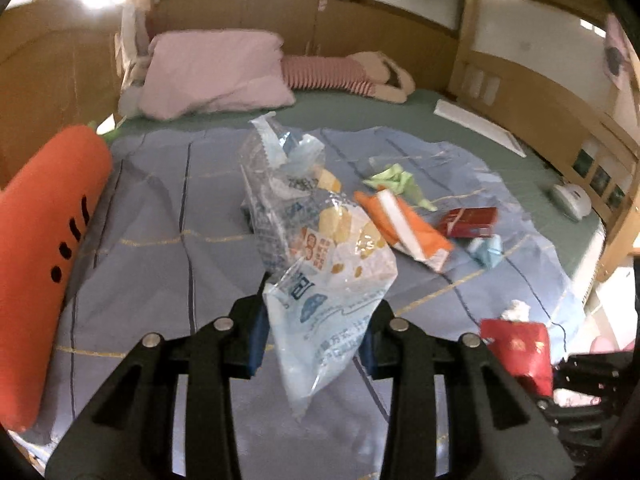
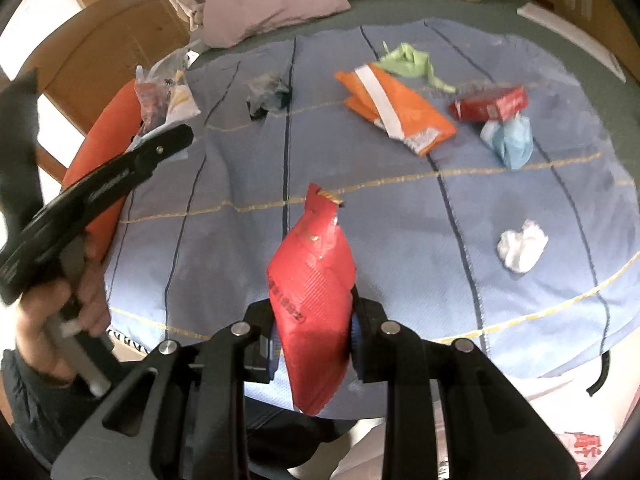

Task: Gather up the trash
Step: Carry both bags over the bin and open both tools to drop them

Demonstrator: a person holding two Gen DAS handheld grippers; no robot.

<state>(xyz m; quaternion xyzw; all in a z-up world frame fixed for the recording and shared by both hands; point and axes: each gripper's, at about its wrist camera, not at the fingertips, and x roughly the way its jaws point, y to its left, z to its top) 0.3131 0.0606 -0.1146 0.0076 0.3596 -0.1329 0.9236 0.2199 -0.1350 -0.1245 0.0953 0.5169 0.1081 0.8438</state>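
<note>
My left gripper is shut on a clear plastic snack bag with blue print, held above the blue quilt. My right gripper is shut on a red foil wrapper, held above the quilt's near edge; it also shows in the left wrist view. Loose on the quilt lie an orange-and-white packet, a green scrap, a red box, a light blue crumpled wad, a white tissue ball and a dark crumpled wrapper.
An orange carrot-shaped cushion lies along the left side of the bed. A pink pillow and a striped plush toy lie at the headboard. A white device sits near the right edge. Wooden bed walls surround the mattress.
</note>
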